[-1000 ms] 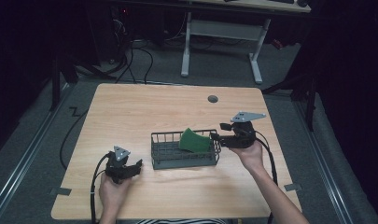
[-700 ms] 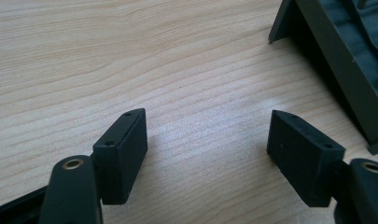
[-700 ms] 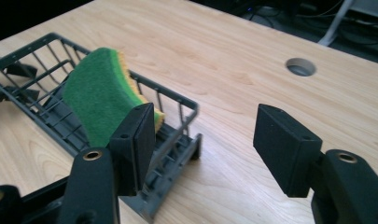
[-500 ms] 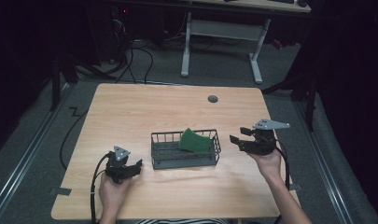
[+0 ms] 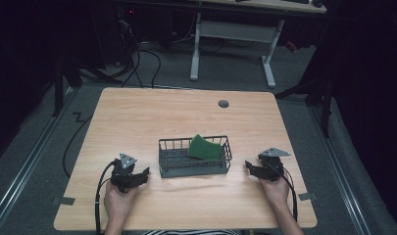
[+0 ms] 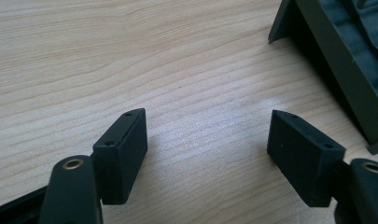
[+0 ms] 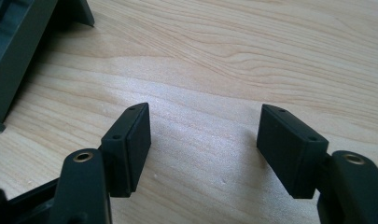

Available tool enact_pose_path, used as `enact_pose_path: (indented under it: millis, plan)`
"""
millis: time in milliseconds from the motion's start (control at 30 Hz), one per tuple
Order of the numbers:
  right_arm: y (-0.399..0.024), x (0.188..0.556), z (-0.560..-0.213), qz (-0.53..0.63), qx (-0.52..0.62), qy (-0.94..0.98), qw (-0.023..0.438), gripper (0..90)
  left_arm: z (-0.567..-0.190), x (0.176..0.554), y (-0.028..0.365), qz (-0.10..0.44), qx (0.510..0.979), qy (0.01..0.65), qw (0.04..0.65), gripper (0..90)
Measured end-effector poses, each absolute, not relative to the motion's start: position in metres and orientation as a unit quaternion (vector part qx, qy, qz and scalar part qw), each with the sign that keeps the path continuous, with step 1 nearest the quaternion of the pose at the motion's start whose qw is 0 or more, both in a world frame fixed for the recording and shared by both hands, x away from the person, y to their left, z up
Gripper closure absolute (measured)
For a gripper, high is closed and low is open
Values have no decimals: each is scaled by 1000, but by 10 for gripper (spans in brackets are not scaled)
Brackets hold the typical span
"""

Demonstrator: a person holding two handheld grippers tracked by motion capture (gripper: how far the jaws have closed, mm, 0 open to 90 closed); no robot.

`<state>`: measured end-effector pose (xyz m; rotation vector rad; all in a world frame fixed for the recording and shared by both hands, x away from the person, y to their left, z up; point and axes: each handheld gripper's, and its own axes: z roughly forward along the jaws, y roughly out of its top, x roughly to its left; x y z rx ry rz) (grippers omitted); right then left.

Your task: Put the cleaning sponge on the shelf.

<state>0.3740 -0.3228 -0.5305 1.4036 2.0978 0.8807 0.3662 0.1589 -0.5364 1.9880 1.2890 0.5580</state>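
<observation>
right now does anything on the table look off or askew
One small thing: the green pad in the wire basket is not lying flat. It leans tilted at the basket's right end, its top edge rising above the rim. Otherwise nothing stands out: the basket sits upright on the table, and both tools, left and right, are open and hold nothing.

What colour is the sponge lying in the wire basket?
Green. The sponge shows best in the high view, leaning inside the dark basket.

Left gripper [image 5: 143, 173] and right gripper [image 5: 248, 166] rest low, jaws apart.
</observation>
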Motion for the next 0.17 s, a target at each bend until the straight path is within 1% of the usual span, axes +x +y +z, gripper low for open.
enact_pose_path:
  millis: [100, 167]
  plan:
    - [-323, 374, -531, 319, 515, 761, 232, 321, -536, 366, 159, 215, 766, 497, 346, 292]
    - [-323, 374, -531, 318, 517, 760, 234, 320, -536, 366, 159, 215, 766, 497, 346, 292]
